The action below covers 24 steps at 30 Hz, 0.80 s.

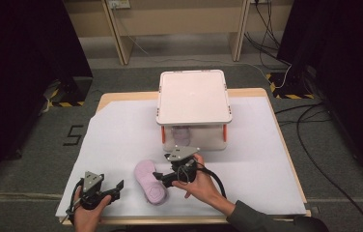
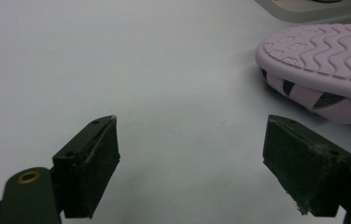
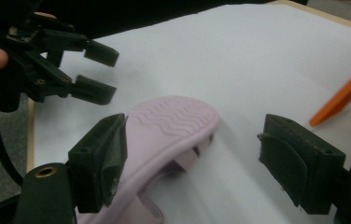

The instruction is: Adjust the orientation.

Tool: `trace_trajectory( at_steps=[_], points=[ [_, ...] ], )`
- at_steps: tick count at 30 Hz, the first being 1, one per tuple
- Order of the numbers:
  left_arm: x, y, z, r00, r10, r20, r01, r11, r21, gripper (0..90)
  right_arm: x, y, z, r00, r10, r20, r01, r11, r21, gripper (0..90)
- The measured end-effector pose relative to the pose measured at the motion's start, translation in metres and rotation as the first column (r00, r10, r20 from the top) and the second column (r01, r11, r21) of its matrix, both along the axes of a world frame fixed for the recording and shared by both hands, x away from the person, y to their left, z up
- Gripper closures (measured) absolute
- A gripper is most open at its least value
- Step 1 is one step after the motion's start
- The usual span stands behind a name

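A pink slipper [image 1: 150,186] lies sole up on the white sheet near the front edge. In the right gripper view its wavy sole [image 3: 173,123] reaches in between my open jaws, close to the left one and apart from the right one. My right gripper [image 1: 159,179] stands open at the slipper's right side. To the slipper's left, my left gripper [image 1: 118,189] is open and holds nothing. The left gripper view has its gripper [image 2: 190,172] over bare sheet, with the slipper [image 2: 323,51] ahead at the upper right. A second pink slipper [image 1: 182,134] sits on the lower level of the stand.
A white two-level stand [image 1: 194,96] with orange legs [image 3: 346,93] stands at the middle back of the table. The white sheet [image 1: 257,159] covers most of the tabletop. The person's other gripper [image 3: 94,70] appears at the top left of the right gripper view. Cables lie on the floor at right.
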State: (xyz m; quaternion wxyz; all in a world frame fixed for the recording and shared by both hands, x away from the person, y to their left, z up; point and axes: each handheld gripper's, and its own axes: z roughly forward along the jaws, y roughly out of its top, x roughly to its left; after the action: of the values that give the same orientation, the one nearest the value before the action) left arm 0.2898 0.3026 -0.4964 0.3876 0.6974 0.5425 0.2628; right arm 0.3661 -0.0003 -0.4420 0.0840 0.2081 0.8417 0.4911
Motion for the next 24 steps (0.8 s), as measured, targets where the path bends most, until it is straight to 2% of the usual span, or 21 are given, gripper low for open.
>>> trace_trajectory(
  at_steps=[3,5,8,12,13,17,24],
  points=[
    [0.000,0.001,0.000,1.0000,0.000,0.002,0.000,1.0000,0.002,18.1,-0.003,0.011,0.004,0.9997,0.020,0.013,-0.020,1.000,-0.007,23.7],
    [0.000,0.001,0.002,0.9999,0.002,0.015,-0.002,1.0000,0.008,18.2,-0.006,0.016,0.005,0.9990,0.031,0.033,-0.030,0.999,-0.031,23.6],
    [0.000,0.002,0.001,0.9999,0.008,0.009,-0.008,0.9999,0.009,18.2,-0.010,0.023,0.004,0.9971,0.044,0.063,-0.040,0.998,-0.057,23.0],
    [-0.001,0.001,0.001,1.0000,0.005,0.007,-0.005,1.0000,0.007,18.3,-0.011,0.029,0.003,0.9972,0.053,0.052,-0.050,0.997,-0.063,22.6],
    [-0.001,0.000,0.002,0.9999,0.004,0.011,-0.004,0.9999,0.016,18.3,-0.011,0.031,0.002,0.9965,0.057,0.061,-0.052,0.996,-0.069,22.4],
    [-0.002,0.002,0.001,0.9999,0.007,0.012,-0.007,1.0000,0.002,18.4,-0.016,0.042,-0.001,0.9955,0.077,0.055,-0.072,0.993,-0.090,21.7],
    [-0.002,0.002,0.001,0.9998,0.008,0.016,-0.008,0.9999,0.006,18.4,-0.022,0.054,-0.009,0.9938,0.098,0.053,-0.091,0.988,-0.124,22.3]
  ],
)
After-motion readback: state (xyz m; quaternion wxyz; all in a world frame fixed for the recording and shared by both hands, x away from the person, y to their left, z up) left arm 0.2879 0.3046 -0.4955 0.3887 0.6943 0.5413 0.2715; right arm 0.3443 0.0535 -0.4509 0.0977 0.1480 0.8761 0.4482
